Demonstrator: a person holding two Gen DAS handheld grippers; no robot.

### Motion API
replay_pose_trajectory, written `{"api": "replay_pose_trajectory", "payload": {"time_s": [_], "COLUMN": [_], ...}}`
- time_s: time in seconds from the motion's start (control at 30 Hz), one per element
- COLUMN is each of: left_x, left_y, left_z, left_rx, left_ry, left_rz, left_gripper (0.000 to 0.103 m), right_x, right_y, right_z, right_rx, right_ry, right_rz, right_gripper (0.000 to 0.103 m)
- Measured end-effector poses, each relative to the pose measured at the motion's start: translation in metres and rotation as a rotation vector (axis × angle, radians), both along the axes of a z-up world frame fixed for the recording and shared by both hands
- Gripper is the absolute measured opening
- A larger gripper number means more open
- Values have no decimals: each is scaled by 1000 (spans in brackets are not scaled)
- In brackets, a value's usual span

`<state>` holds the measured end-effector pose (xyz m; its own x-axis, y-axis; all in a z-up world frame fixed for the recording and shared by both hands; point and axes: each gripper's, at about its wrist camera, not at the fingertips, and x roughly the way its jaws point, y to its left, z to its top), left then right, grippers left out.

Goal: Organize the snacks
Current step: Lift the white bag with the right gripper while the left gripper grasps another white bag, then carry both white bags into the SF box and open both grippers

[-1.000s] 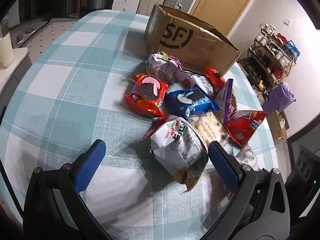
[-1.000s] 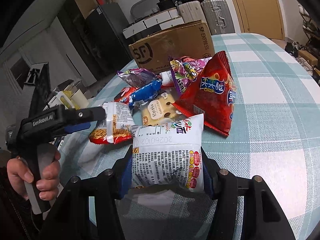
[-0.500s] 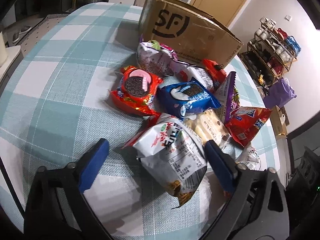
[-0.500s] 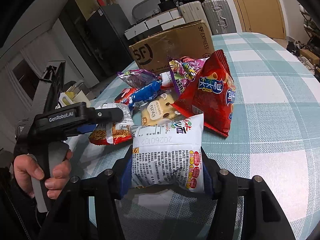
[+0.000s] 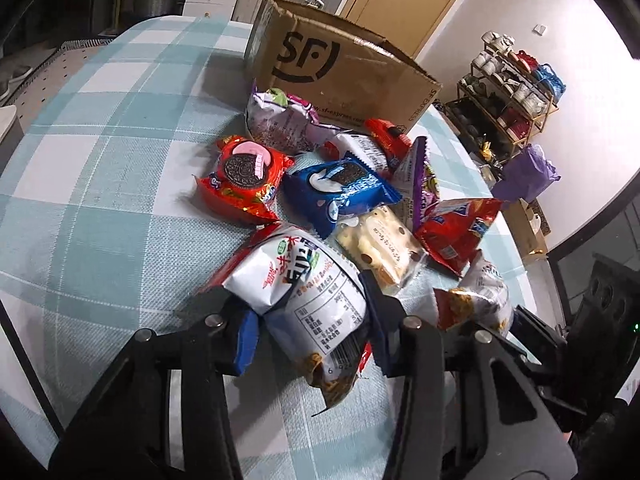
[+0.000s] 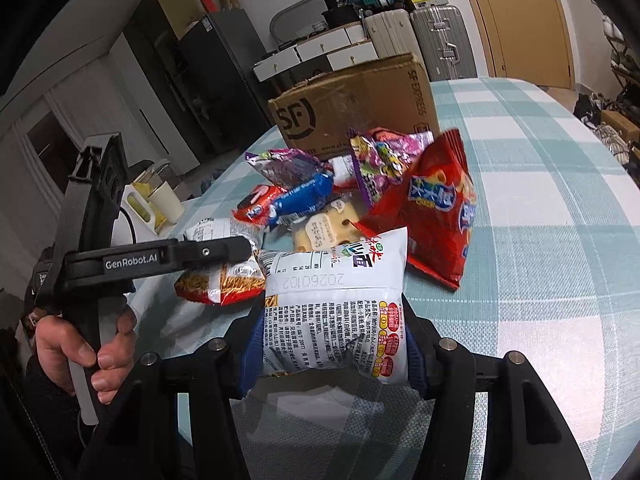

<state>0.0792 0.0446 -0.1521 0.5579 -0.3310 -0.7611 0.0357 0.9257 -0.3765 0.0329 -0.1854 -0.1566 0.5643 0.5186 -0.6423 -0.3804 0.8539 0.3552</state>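
Note:
Snack packets lie heaped on a teal checked tablecloth (image 5: 100,160) before an open SF cardboard box (image 5: 340,76). My left gripper (image 5: 310,320) has its jaws closing, and the blue pads press the sides of a white noodle-snack packet (image 5: 304,280) at the near end of the heap. In the right wrist view this packet (image 6: 224,276) sits under the left gripper's finger (image 6: 216,252). My right gripper (image 6: 332,356) is shut on a second white snack packet (image 6: 336,300), held just above the cloth. A person's hand (image 6: 92,344) grips the left handle.
Behind lie a red Oreo pack (image 5: 244,172), a blue Oreo pack (image 5: 340,188), a cheese biscuit pack (image 5: 380,240), a purple bag (image 5: 280,120) and a red chips bag (image 6: 436,208). Suitcases (image 6: 440,36) stand beyond the table, a shoe rack (image 5: 512,92) to the right.
The left jaws went from wide open around the white noodle-snack packet to squeezed against its sides. The right gripper and its packet stayed put.

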Motion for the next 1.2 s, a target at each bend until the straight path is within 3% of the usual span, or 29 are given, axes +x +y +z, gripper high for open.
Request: {"api": "replay_pose_trajectory", "payload": {"time_s": [0.57,0.83,1.2], "left_x": [-20,-1,49], "left_y": [15,16,13], "left_z": [57,110,159], "left_rx": [8,66,125], "left_ry": [-141,-238,-266], "left_rz": [-44,-85,-105], "left_gripper": [42,42,42], "right_x": [4,29,83], "right_y": [20,22,32], "right_z": [40,77,135], "right_rx": [2,22,13], "right_ry": [-61,-107,-165], "right_rz": [40,57,80], "right_gripper": [58,58,58]}}
